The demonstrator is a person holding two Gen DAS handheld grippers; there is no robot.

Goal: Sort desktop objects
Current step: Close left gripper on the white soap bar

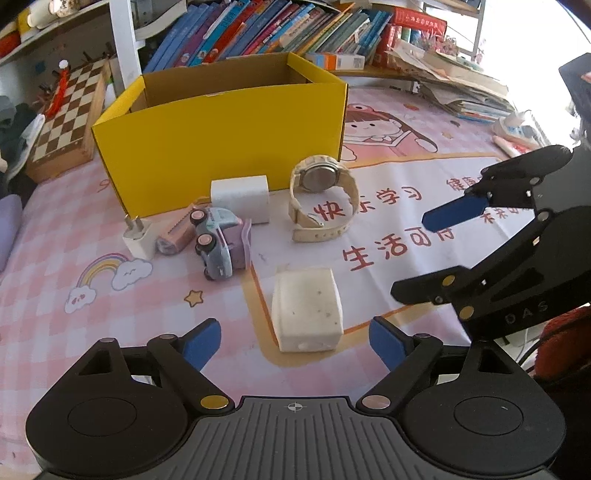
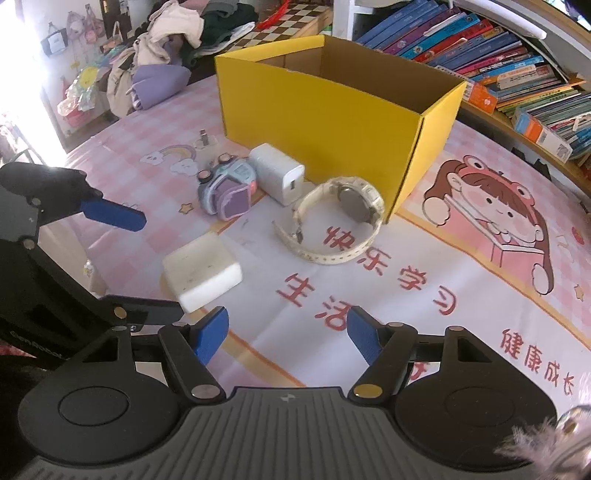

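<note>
An open yellow cardboard box [image 1: 221, 136] [image 2: 321, 110] stands on the desk mat. In front of it lie a cream wristwatch [image 1: 321, 195] [image 2: 343, 221], a white charger block [image 1: 242, 197] [image 2: 279, 177], a toy car on its side [image 1: 218, 243] [image 2: 227, 188], a small white plug [image 1: 138, 238] [image 2: 203, 139] and a small pink roll [image 1: 173, 240]. A white block [image 1: 306, 310] [image 2: 201, 273] lies nearest. My left gripper [image 1: 295, 343] is open, just short of the white block. My right gripper [image 2: 286, 332] is open and empty, right of the block.
A wooden chessboard [image 1: 66, 118] sits left of the box. Book rows [image 1: 258, 33] [image 2: 498, 55] and paper stacks [image 1: 461, 88] line the back. Clothes [image 2: 173, 33] are piled at the far left. The pink printed mat [image 2: 480, 258] covers the desk.
</note>
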